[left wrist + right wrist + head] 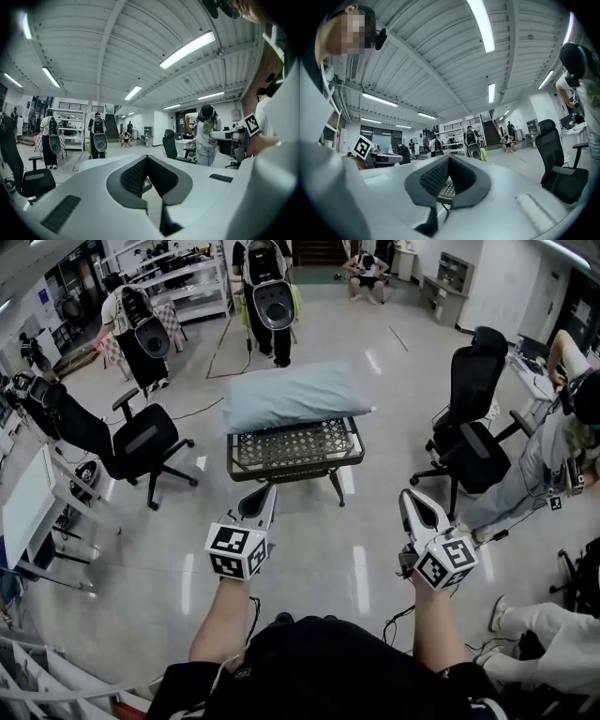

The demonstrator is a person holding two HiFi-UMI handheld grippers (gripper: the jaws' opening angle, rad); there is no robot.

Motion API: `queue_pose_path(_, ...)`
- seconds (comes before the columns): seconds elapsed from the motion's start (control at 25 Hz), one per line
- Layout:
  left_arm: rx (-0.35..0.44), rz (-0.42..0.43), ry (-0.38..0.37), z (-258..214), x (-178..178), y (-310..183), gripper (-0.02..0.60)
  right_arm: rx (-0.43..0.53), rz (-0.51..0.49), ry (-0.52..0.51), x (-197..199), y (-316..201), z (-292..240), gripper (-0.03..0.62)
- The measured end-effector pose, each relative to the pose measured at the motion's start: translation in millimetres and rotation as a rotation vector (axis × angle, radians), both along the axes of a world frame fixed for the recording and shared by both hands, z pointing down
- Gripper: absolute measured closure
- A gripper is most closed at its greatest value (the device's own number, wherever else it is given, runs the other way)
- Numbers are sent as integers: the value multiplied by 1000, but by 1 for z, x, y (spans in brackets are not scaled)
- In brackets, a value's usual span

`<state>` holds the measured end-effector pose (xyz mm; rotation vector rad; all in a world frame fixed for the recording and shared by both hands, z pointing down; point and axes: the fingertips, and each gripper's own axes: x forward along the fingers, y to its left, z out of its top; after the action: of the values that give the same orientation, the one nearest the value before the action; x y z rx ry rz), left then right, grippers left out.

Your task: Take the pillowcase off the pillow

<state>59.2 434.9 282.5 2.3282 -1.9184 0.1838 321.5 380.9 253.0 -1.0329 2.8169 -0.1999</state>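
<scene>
The left hand-held gripper and the right hand-held gripper are nearest, both held out over the pale floor on the near side of a low, dark metal-framed surface with a lattice top. The left one is off the surface's near-left corner and the right one is off its near-right side. Neither touches it. Each has its jaws pressed fully together with nothing between them.

On the surface lies the pale blue pillow, still inside its pillowcase. It lies lengthwise along the far half of the surface.

One black swivel office chair stands left of the surface and another black office chair stands right of it. Beyond the surface is a standing person wearing a black-and-grey pack, and farther beyond it is a seated person.
</scene>
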Motion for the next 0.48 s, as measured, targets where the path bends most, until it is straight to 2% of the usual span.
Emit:
queue_pose_path(0.24, 4, 26, 0, 0, 33, -15, 581, -16, -19, -9, 17, -9, 9, 586)
queue_pose_path(0.48, -16, 31, 4, 17, 38, -46, 581, -60, -29, 5, 16, -37, 31, 585)
